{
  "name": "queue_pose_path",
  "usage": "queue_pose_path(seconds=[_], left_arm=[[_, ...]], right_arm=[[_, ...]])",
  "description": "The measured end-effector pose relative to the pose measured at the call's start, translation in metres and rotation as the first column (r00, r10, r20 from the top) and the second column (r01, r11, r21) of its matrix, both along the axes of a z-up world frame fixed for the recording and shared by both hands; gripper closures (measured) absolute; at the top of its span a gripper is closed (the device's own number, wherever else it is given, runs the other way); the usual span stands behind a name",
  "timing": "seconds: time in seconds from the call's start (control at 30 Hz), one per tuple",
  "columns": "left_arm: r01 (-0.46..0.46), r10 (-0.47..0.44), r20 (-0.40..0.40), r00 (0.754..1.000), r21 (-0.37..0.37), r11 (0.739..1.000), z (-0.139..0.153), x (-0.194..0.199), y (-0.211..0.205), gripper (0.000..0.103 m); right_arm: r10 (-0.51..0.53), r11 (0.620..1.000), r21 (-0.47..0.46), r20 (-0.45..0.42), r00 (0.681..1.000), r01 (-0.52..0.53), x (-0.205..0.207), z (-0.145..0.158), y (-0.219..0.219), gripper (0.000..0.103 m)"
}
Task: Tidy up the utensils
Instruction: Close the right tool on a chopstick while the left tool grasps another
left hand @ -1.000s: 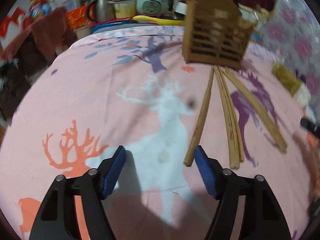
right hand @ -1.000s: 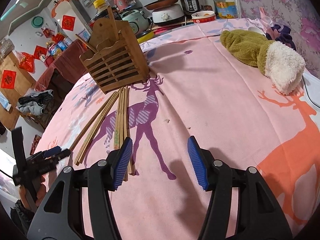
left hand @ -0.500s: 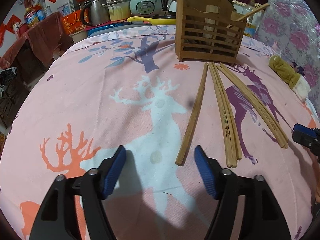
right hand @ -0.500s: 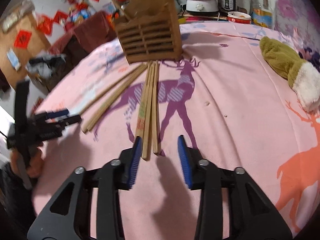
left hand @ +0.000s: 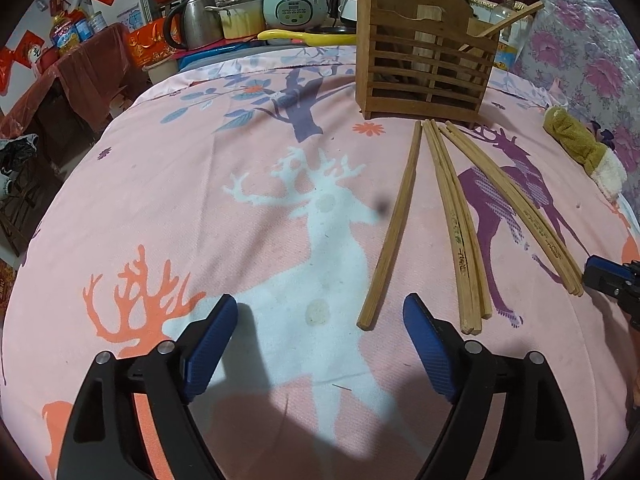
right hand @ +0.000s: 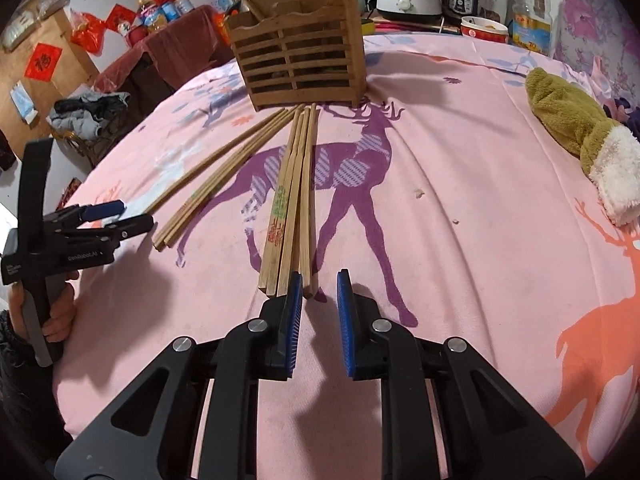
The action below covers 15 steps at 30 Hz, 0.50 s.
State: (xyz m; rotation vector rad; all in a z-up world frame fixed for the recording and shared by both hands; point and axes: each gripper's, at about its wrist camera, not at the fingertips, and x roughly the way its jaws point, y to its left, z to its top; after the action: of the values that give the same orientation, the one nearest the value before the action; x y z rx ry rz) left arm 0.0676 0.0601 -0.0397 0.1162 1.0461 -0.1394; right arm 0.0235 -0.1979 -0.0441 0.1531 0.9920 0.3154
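While the left gripper (left hand: 320, 344) hangs wide open and empty by a lone chopstick (left hand: 394, 224), the right gripper (right hand: 319, 312), narrowly parted and holding nothing, sits at the near ends of the chopsticks (right hand: 294, 204) lying before the holder (right hand: 296, 60) on the cloth (right hand: 460, 160).

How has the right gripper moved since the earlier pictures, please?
Yes: the right gripper has swung left to the near ends of the chopsticks before the wooden holder, jaws narrower.
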Motion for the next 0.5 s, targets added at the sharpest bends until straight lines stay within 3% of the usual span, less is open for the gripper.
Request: queue_pose_path(seconds=[0.2, 0.27, 0.43, 0.5], left_arm=[[0.000, 0.000, 0.000, 1.000, 0.000, 1.000, 0.000, 0.000, 0.000, 0.020], [0.002, -0.002, 0.000, 1.000, -0.003, 1.000, 0.000, -0.001, 0.000, 0.020], [0.034, -0.034, 0.014, 0.999, -0.011, 0.999, 0.002, -0.004, -0.005, 0.039], [0.044, -0.044, 0.018, 0.999, -0.015, 0.999, 0.003, -0.005, -0.007, 0.044]], right_arm=[[0.008, 0.998, -0.066, 0.025, 1.000, -0.007, 0.003, -0.002, 0.011, 0.084], [0.001, 0.996, -0.090, 0.043, 0.999, 0.002, 0.003, -0.002, 0.013, 0.098], [-0.005, 0.994, -0.109, 0.055, 0.998, 0.011, 0.003, 0.000, 0.012, 0.099], [0.012, 0.996, -0.092, 0.042, 0.999, -0.008, 0.004, 0.000, 0.011, 0.093]])
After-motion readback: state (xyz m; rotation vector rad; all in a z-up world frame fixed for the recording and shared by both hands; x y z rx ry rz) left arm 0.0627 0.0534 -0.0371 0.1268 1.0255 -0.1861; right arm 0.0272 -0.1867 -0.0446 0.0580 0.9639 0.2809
